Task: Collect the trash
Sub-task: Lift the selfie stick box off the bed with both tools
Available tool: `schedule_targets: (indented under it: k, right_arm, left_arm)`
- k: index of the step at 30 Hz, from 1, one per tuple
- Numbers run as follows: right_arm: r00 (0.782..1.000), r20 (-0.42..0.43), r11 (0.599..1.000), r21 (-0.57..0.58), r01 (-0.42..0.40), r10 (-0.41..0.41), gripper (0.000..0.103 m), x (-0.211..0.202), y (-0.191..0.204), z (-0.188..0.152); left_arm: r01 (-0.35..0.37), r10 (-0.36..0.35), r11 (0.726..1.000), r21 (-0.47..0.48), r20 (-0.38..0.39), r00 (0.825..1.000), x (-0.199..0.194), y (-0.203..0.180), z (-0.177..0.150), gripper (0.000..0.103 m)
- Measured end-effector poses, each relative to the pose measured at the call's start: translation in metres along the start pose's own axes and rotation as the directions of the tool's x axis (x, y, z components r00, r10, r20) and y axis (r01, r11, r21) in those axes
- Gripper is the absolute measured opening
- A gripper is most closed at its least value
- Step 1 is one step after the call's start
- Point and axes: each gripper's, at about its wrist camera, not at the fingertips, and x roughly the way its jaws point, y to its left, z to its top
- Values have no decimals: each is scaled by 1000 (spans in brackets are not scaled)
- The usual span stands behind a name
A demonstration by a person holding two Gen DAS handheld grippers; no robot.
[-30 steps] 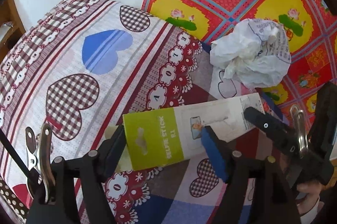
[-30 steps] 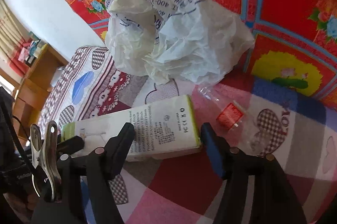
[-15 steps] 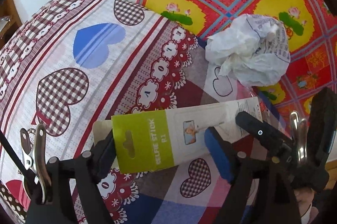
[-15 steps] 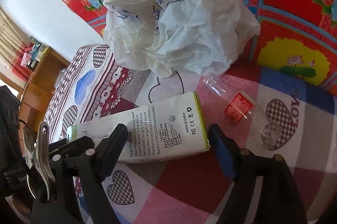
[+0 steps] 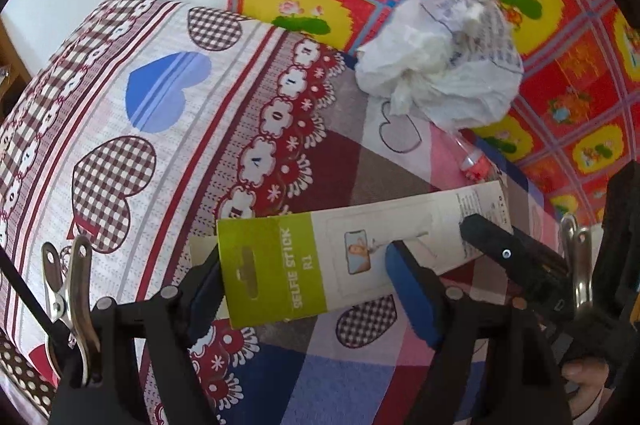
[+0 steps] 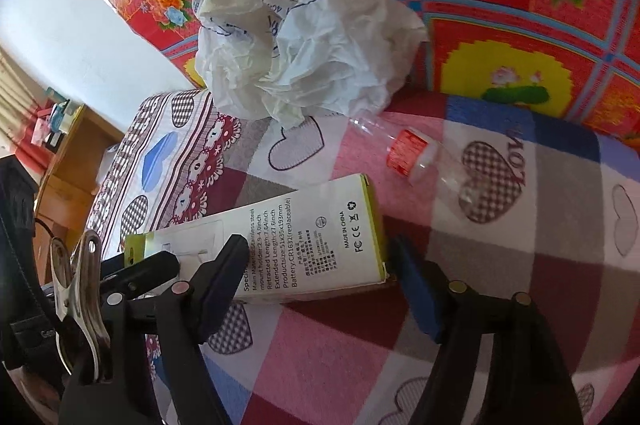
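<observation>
The box (image 5: 276, 265) lay on the bed (image 5: 120, 105), low at 6 o'clock. It was between the fingers of my left gripper (image 5: 303, 257) and my right gripper (image 6: 318, 245). Both sets of fingers were closing, but they were still loose and not squeezing the box yet.

I thought my two grippers could bump, since both went for the same box. The box was light, so a push could slide it away. The bag (image 5: 440, 73) at 1 o'clock and the bottle (image 6: 424, 161) could get left behind.

Selfie-stick box (image 5: 360, 249): smooth printed cardboard. Crumpled bag (image 6: 316, 57): thin white plastic. Bedsheet (image 5: 120, 113): matt woven cloth.
</observation>
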Motion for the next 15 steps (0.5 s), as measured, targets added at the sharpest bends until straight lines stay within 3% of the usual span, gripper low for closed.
schedule_targets:
  k: [5,10,13,15]
  right_arm:
    - [1000,24,1000,19,19,-19,74,-16,-5,-9]
    - [999,48,999,50,17,-19,70,-33,-9,-20]
    - [995,67,995,61,75,-79,69,-44,-13,-28]
    - [994,75,993,92,68,-75,69,-51,-21,-34]
  left_arm:
    - [-14,14,997,74,7,1000,-4,-17,-5,75]
    - [34,-32,991,133,-20,999,-8,-37,-14,73]
    - [57,-51,986,155,-42,998,-5,-47,-20,73]
    - [61,-54,983,173,-47,997,-6,-52,-23,72]
